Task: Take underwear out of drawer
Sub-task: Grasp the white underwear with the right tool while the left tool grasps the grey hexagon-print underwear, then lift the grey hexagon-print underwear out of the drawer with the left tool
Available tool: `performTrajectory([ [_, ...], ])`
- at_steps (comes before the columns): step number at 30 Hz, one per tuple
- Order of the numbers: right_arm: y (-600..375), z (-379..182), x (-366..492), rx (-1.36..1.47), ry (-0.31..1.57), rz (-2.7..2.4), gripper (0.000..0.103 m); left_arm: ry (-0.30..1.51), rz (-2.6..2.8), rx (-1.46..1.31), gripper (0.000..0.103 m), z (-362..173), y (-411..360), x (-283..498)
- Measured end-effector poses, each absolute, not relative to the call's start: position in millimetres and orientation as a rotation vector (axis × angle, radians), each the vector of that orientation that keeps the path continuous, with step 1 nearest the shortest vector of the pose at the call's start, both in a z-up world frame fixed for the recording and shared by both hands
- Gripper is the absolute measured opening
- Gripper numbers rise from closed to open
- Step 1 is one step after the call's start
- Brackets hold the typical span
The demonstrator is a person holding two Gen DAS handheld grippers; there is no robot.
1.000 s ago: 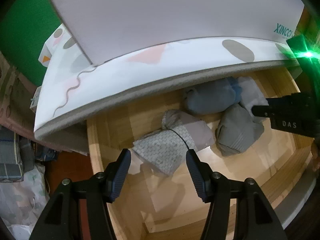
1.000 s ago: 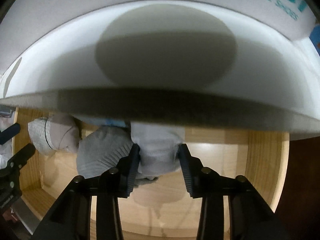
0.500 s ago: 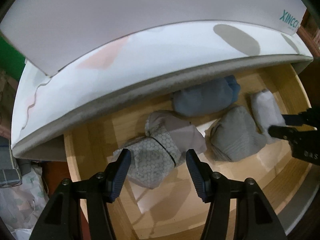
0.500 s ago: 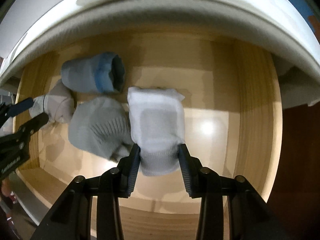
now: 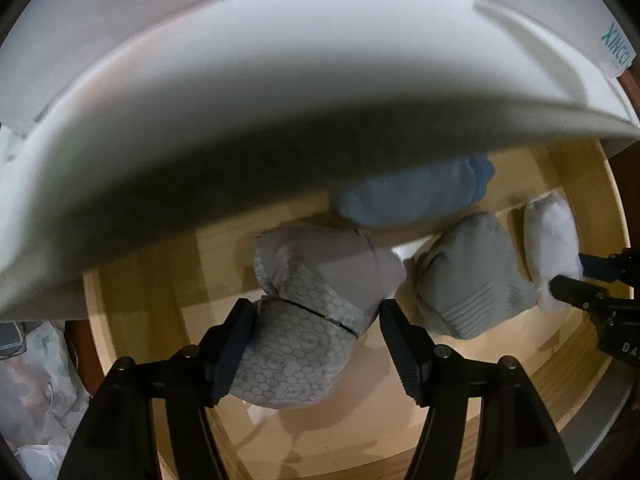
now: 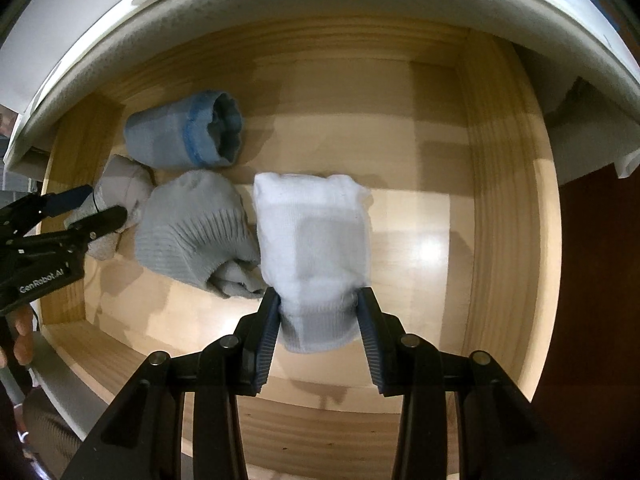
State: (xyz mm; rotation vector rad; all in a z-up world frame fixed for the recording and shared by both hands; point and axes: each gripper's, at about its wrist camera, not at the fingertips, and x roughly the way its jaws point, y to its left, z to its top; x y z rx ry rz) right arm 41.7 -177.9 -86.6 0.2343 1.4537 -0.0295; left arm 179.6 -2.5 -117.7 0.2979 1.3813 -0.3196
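A wooden drawer stands open under a white padded edge. My left gripper points down over a grey honeycomb-patterned rolled bundle. Its jaws are opening: the left finger touches the cloth and the right finger stands clear of it. The right gripper is shut on the cuffed end of a white rolled bundle, which lies over the drawer floor. The right wrist view shows the left gripper at the drawer's left end over the patterned bundle.
A grey ribbed bundle lies between the two held ones, and a blue-banded bundle sits behind it. The white padded edge overhangs the drawer's back. The drawer's right half is bare wood. A hand shows at the lower left.
The left gripper has dropped onto the patterned bundle and its jaws stand wider. The right gripper has drawn the white bundle out from under the overhang toward the drawer front.
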Motion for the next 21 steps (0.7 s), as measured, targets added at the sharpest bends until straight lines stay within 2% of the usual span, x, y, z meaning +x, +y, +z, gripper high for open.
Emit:
performTrajectory([
  [9, -162, -81, 43, 0.222, 1.461, -0.027, 0.036, 1.428, -0.306, 0.329, 0.067, -127, -17, 173],
  [12, -158, -79, 47, 0.197, 1.463, -0.024, 0.041, 1.431, -0.295, 0.298, 0.066, -126, -10, 170],
  [14, -155, -82, 50, 0.174, 1.468, -0.024, 0.043, 1.433, -0.288, 0.299, 0.061, -126, -8, 168],
  [15, -154, -84, 51, 0.166, 1.468, -0.026, 0.043, 1.435, -0.286, 0.306, 0.054, -125, -1, 168],
  [21, -150, -90, 66, 0.146, 1.490, -0.037, 0.051, 1.442, -0.293, 0.278, 0.053, -123, 7, 168],
])
